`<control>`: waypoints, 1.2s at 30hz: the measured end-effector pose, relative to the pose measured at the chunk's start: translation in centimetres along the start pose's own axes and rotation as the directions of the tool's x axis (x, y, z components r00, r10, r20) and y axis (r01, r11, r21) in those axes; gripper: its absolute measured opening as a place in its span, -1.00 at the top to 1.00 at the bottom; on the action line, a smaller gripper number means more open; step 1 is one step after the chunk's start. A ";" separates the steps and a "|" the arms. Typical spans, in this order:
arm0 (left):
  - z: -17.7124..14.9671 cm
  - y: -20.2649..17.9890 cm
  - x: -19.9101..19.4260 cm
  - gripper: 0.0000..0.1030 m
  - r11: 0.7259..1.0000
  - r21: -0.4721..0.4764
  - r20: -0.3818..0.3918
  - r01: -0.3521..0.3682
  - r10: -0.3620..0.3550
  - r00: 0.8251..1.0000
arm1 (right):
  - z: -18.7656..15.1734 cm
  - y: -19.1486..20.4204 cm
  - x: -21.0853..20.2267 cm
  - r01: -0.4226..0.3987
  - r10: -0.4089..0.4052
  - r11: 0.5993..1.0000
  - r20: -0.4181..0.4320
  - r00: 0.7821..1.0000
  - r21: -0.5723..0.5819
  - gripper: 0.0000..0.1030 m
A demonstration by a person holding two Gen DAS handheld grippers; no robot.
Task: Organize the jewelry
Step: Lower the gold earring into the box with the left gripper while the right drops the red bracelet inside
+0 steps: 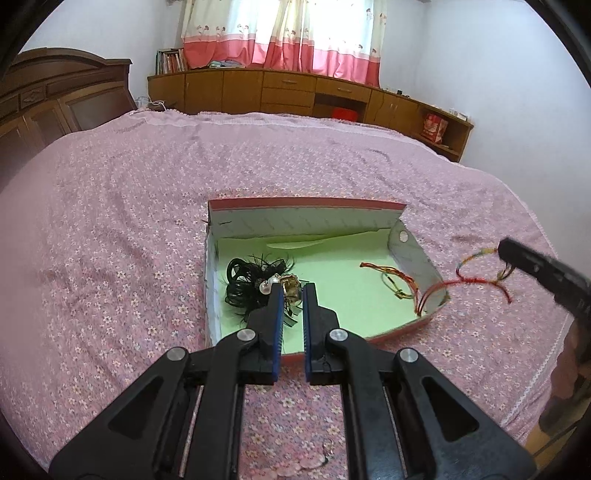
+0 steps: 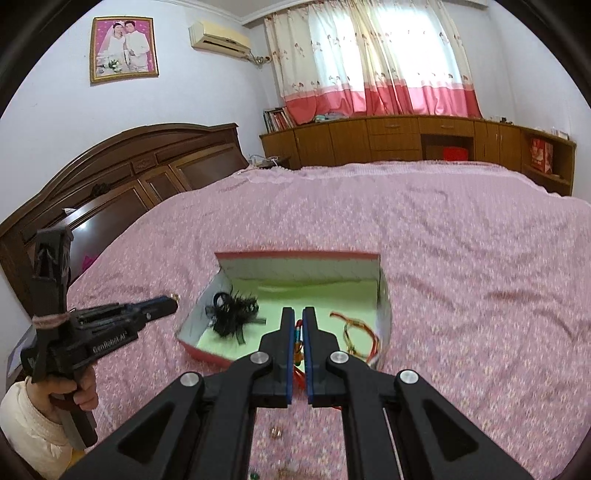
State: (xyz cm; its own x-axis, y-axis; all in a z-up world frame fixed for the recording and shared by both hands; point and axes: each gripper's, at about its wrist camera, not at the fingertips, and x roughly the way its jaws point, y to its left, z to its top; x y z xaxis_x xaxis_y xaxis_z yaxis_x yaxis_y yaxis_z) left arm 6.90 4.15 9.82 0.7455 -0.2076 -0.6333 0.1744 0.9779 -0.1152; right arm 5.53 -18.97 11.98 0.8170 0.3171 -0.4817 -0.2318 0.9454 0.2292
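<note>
On a pink floral bedspread [image 1: 110, 221], the left gripper [image 1: 293, 295] pinches a small gold ornament [image 1: 290, 286] over the open box [image 2: 299, 258] (black hairpiece [image 2: 232, 314] inside), while the right gripper [image 2: 299, 317] clamps a red braided bracelet [image 1: 476, 278] beside it.

Each camera sits behind its jaws and looks forward and down along them across the bed [image 1: 110, 229] toward the curtained window [image 1: 284, 33]. Both views are close to the open box [image 1: 310, 221], which both share. The left view catches the right gripper [image 1: 504, 251] at its right edge; the right view shows the left gripper [image 2: 173, 301] at its left.
</note>
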 end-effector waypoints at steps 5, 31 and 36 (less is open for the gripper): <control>-0.2 0.4 2.0 0.98 1.000 -0.006 -0.039 -0.006 0.006 0.999 | 0.8 -0.4 1.9 0.007 -0.007 1.000 -0.002 1.000 0.002 0.89; -2.6 0.8 8.9 0.97 0.999 0.009 -0.185 -0.050 0.051 0.981 | -4.0 -3.3 12.1 0.078 -0.059 0.996 -0.284 0.957 0.053 0.89; -2.7 1.0 9.0 0.95 0.998 0.009 -0.189 -0.069 0.070 0.979 | -4.5 -3.6 12.6 0.089 -0.070 0.995 -0.302 0.951 0.047 0.89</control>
State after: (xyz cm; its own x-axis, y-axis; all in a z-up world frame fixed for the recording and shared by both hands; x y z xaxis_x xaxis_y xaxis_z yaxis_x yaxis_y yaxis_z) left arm 12.05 3.31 1.91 0.6208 -0.1305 -0.7730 0.1283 0.9897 -0.0640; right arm 14.28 -18.03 1.26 0.6333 0.2578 -0.7298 -0.1331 0.9651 0.2254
